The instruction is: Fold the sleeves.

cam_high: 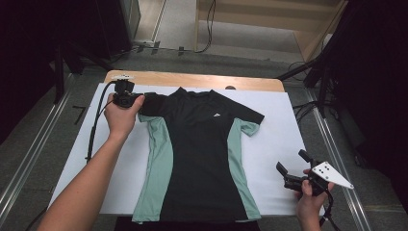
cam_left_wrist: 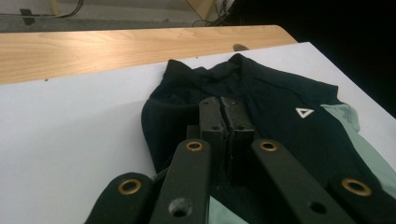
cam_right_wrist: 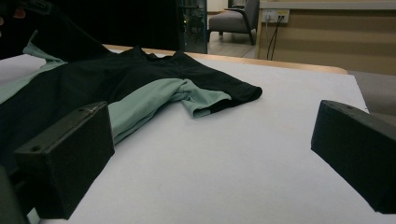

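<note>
T-shirt (cam_high: 199,159), black with mint-green side panels, lies flat, front up, on a white sheet (cam_high: 279,139) covering the wooden table (cam_high: 192,79) in the high view. The left gripper (cam_high: 137,102) pinches its left sleeve (cam_high: 153,104); the right gripper (cam_high: 291,169), jaws wide, hovers over the sheet's near right corner, apart from the shirt.

Left gripper view: jaws clamped together on black sleeve fabric.

Right gripper view: jaws spread wide, holding nothing; the other sleeve (cam_right_wrist: 219,95) lies ahead.

T-shirt (cam_high: 199,154): black w/ mint-green side panels, small white triangle logo on chest, lying flat, front up, collar at far end, on white sheet over counter; one sleeve pinched and slightly raised.
</note>
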Motion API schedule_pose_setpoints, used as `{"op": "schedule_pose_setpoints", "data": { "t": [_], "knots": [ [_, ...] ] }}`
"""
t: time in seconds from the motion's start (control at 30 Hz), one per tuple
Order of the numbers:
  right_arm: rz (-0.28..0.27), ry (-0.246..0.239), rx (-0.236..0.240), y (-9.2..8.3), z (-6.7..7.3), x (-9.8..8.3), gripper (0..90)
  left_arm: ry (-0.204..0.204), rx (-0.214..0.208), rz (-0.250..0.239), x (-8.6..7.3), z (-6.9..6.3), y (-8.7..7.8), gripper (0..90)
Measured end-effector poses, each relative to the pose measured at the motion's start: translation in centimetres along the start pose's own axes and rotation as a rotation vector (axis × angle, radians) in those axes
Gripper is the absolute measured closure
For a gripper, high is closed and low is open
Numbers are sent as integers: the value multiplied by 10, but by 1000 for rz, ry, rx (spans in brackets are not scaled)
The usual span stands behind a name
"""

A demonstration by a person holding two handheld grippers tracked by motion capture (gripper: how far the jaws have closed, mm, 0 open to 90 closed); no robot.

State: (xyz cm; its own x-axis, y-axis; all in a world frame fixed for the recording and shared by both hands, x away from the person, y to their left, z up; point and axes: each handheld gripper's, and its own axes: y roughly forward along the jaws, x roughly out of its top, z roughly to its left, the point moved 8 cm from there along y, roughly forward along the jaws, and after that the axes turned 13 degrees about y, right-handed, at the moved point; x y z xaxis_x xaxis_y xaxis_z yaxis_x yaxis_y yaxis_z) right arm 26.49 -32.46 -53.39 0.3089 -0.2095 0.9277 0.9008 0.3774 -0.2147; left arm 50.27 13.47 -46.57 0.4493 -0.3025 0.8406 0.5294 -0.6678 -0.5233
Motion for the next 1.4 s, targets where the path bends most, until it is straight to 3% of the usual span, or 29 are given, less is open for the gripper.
{"op": "schedule_pose_setpoints", "data": {
  "t": [0.8, 1.4],
  "knots": [
    [-5, 3, 4, 0, -1, 1, 0, 55, -61, 7, 17, -38, 23, 882],
    [-4, 3, 7, 0, 0, 0, 0, 74, -98, 7, 23, -61, 39, 882]
  ]
}}
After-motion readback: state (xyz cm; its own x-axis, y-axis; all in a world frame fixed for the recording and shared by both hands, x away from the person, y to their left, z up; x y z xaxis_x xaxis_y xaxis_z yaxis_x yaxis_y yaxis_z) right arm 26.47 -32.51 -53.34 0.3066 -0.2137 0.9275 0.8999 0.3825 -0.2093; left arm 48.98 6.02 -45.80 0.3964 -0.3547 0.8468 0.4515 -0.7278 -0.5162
